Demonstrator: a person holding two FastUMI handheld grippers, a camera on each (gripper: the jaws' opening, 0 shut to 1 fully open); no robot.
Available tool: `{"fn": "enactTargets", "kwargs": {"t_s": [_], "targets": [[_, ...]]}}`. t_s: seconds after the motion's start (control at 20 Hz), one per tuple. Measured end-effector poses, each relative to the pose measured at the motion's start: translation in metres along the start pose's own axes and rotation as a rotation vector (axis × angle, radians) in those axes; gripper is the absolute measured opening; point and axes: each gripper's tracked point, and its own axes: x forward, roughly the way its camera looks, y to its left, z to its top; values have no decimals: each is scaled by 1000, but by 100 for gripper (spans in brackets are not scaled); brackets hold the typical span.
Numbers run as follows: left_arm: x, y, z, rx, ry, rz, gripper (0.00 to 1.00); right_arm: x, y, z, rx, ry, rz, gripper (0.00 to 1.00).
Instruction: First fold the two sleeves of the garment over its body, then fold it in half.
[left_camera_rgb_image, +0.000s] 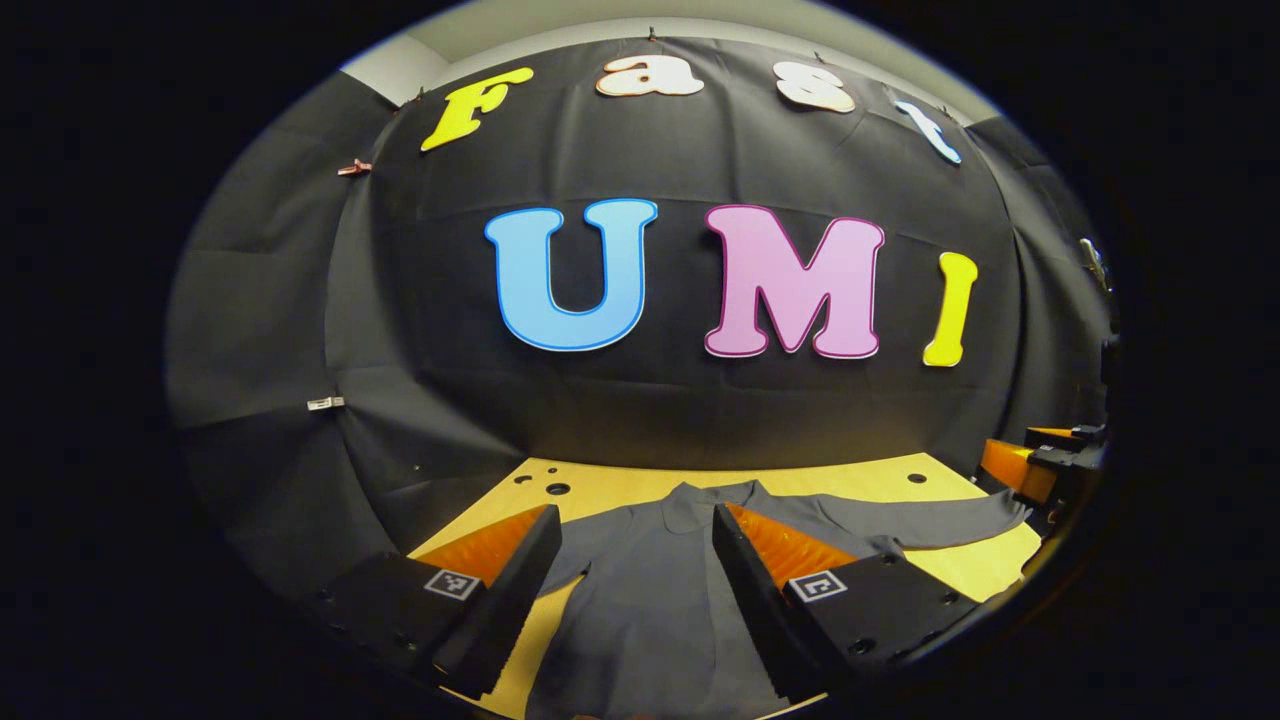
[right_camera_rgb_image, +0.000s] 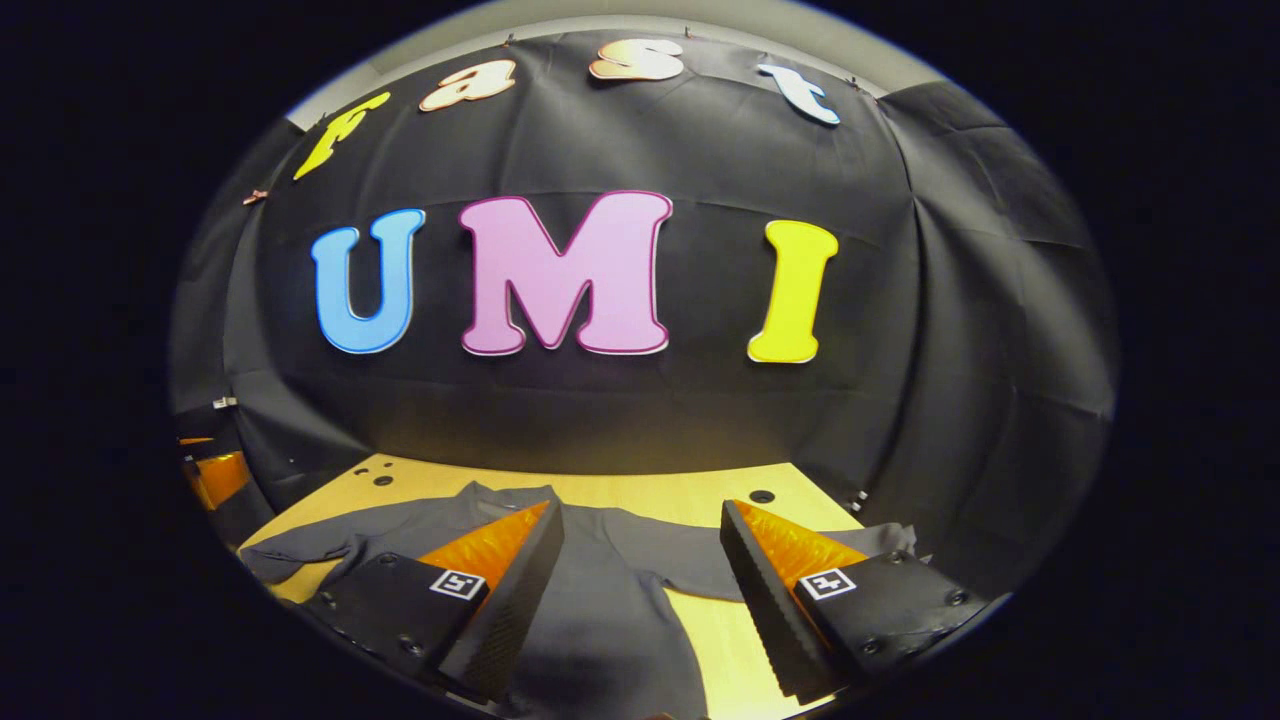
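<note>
A grey long-sleeved garment lies flat on the wooden table, collar toward the booth's wall. In the left gripper view one sleeve stretches out to the right. My left gripper hovers open over the garment's body, nothing between its fingers. In the right gripper view the garment has one sleeve spread left and the other sleeve running right behind my finger. My right gripper is open above the garment's shoulder, holding nothing.
The table has small round holes near its far edge and ends at the black cloth wall. The right gripper shows at the far right of the left gripper view, the left gripper at the far left of the right gripper view.
</note>
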Motion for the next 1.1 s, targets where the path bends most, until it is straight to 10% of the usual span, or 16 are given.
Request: {"fn": "enactTargets", "kwargs": {"t_s": [1.1], "targets": [[56, -32, -36, 4, 160, 27, 96, 111, -264, -110, 182, 317, -541, 98]]}}
